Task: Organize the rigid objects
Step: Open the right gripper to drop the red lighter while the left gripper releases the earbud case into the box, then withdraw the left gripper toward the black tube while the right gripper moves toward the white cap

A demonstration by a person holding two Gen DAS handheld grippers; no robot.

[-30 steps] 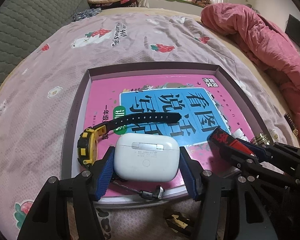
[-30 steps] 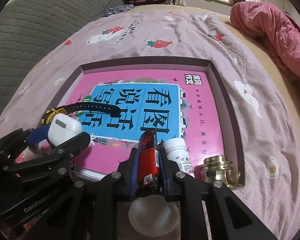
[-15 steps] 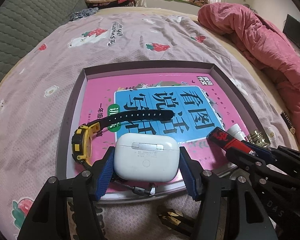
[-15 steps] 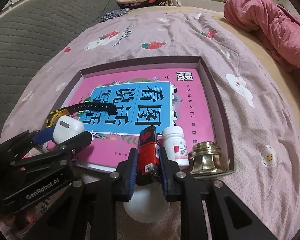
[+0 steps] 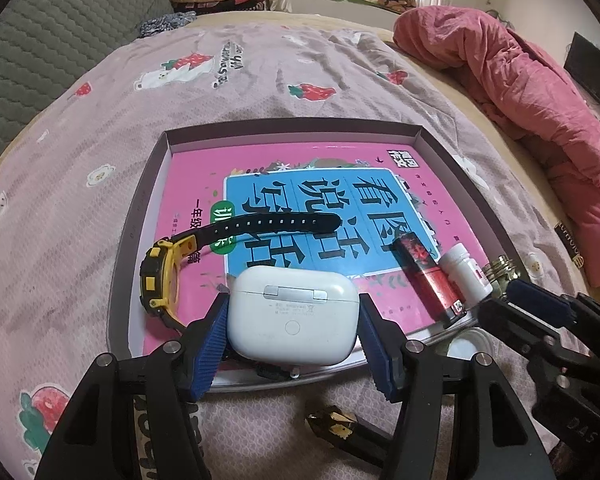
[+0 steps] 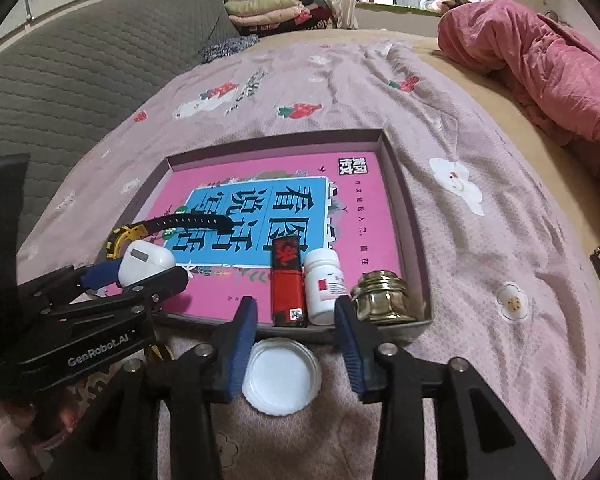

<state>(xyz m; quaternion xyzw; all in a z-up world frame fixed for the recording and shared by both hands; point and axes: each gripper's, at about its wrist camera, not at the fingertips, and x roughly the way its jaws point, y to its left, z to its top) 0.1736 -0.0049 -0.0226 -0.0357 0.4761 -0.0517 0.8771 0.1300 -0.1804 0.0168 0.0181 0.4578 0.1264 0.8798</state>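
A shallow purple tray (image 5: 140, 204) (image 6: 404, 200) lies on the bed with a pink book (image 5: 204, 176) (image 6: 364, 216) in it. My left gripper (image 5: 292, 324) is shut on a white earbuds case (image 5: 292, 316) (image 6: 148, 260) over the tray's near edge. My right gripper (image 6: 296, 316) is open and empty, just behind a red-and-black lighter (image 6: 287, 280) (image 5: 424, 268) that lies on the book. A yellow watch with a black strap (image 5: 160, 276) (image 6: 172, 224), a white pill bottle (image 6: 324, 284) (image 5: 466, 268) and a brass cap (image 6: 380, 296) also sit in the tray.
A white round lid (image 6: 282, 376) lies on the bedspread below my right gripper. A small gold-and-black object (image 5: 332, 426) lies on the bed near my left gripper. A pink quilt (image 5: 520, 80) is heaped at the right. A grey headboard (image 6: 80, 80) stands at the left.
My right gripper opened and let go of the lighter, which now lies on the book beside the pill bottle. Both grippers drew back a little. The left still holds the earbuds case.
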